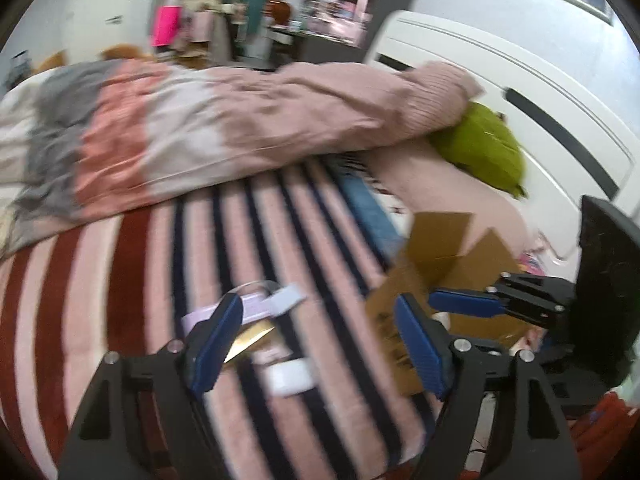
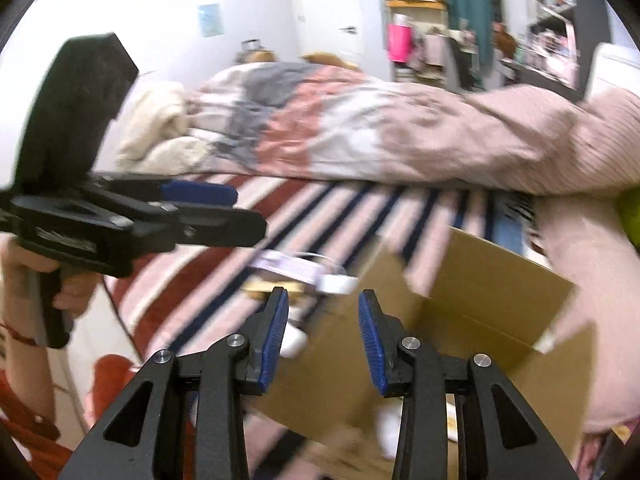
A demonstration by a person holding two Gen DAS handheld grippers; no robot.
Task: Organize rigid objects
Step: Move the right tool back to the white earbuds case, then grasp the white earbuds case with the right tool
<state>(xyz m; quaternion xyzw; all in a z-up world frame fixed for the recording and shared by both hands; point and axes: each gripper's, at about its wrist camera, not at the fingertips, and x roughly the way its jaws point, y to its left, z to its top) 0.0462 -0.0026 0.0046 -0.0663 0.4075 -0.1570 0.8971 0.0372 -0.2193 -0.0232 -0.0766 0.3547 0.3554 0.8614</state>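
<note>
An open cardboard box [image 2: 492, 312] stands on the striped bed cover; it also shows in the left wrist view [image 1: 444, 264]. Small items lie on the cover left of the box: a lilac flat box [image 1: 252, 306], a white block [image 1: 290, 378], a gold-coloured piece [image 1: 250, 342] and a white charger [image 2: 338, 283]. My left gripper [image 1: 316, 344] is open and empty, low over these items. My right gripper [image 2: 323, 340] is open and empty above the box's near left wall. White things lie inside the box [image 2: 390, 426]. The frames are blurred.
A rumpled pink, grey and white duvet [image 1: 192, 128] lies across the far side of the bed. A green cushion [image 1: 480, 144] rests against the white headboard [image 1: 520, 80]. Cluttered shelves stand at the back of the room. The left gripper shows in the right wrist view [image 2: 208, 208].
</note>
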